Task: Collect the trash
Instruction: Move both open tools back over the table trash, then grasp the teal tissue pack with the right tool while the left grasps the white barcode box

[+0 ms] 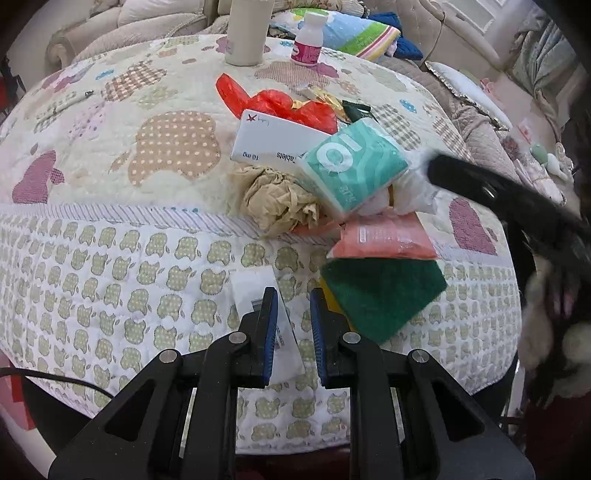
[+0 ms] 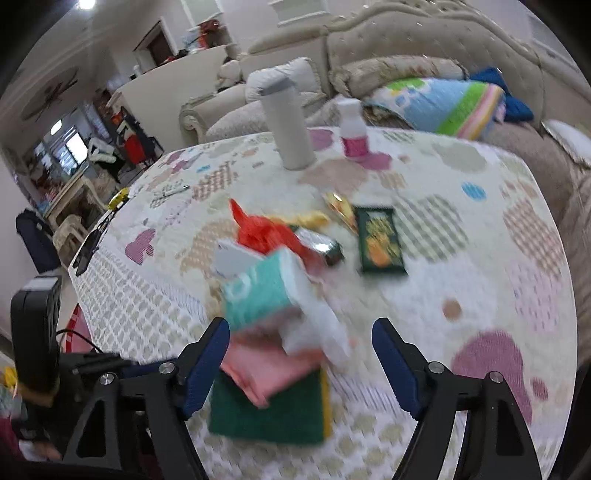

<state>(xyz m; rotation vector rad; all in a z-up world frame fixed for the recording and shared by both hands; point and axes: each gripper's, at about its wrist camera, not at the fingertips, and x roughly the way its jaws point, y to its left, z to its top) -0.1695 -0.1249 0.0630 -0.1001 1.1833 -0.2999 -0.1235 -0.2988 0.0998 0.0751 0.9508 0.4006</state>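
A heap of trash lies on the quilted table: red plastic bag [image 1: 280, 107], white tablet box [image 1: 273, 144], teal tissue pack [image 1: 354, 166], crumpled beige paper [image 1: 280, 199], pink packet [image 1: 384, 236] and green sponge [image 1: 380, 291]. My left gripper [image 1: 293, 328] hangs near the table's front edge, its jaws almost together with nothing gripped. A white slip [image 1: 251, 291] lies flat under its left finger. My right gripper [image 2: 301, 362] is open over the pink packet [image 2: 269, 369], white tissue [image 2: 321, 332] and teal pack [image 2: 262, 291]. One of its fingers [image 1: 454, 173] touches the white tissue.
A beige tumbler [image 1: 247, 33] and a white bottle with a pink label [image 1: 308, 40] stand at the far side. A dark green box [image 2: 380, 240] and gold wrappers [image 2: 340, 206] lie behind the heap. Sofas and cushions surround the table. A fluffy sleeve [image 1: 546, 306] is at right.
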